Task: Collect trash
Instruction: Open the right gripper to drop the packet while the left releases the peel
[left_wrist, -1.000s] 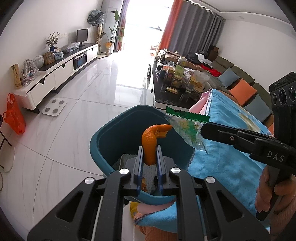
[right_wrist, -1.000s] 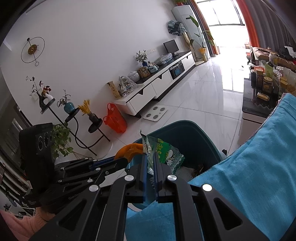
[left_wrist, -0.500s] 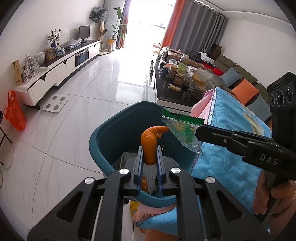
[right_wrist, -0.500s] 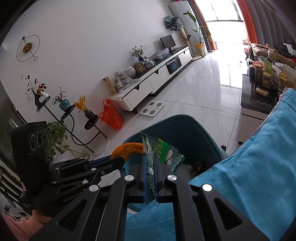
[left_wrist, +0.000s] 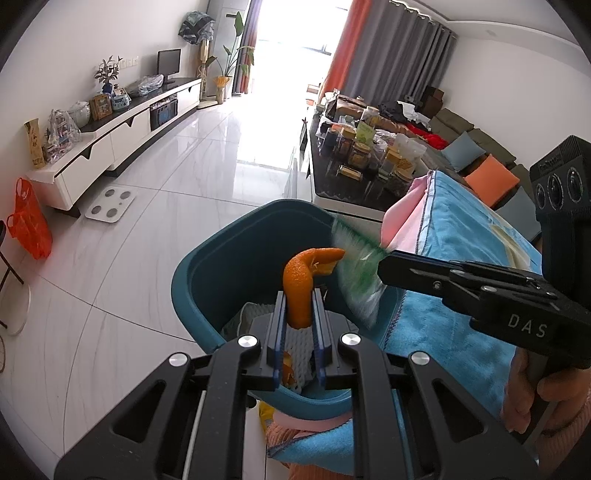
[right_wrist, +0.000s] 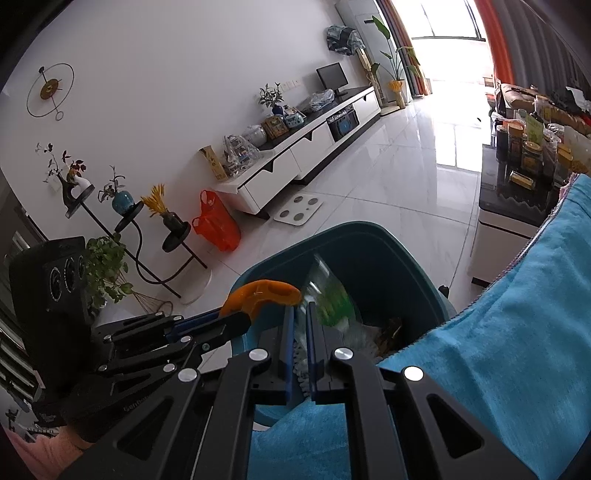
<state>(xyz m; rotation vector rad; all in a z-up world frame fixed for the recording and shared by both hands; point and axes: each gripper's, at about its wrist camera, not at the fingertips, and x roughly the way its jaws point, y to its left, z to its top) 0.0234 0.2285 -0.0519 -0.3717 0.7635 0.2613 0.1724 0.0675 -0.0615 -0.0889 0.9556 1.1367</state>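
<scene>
The left hand-held gripper (left_wrist: 300, 306) points forward with its jaws nearly closed, clamping an orange peel (left_wrist: 301, 286). The right hand-held gripper (right_wrist: 301, 323) extends from the right side, jaws slightly parted with a blurred wrapper (right_wrist: 330, 301) at the tips. Its handle is held by the right hand (left_wrist: 535, 395).

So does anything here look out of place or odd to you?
Mostly the green wrapper: it is smeared with blur above the teal bin, while the orange peel in the left gripper looks sharp. The right gripper looks slightly parted, so the wrapper may be dropping. Nothing looks spilled.
</scene>
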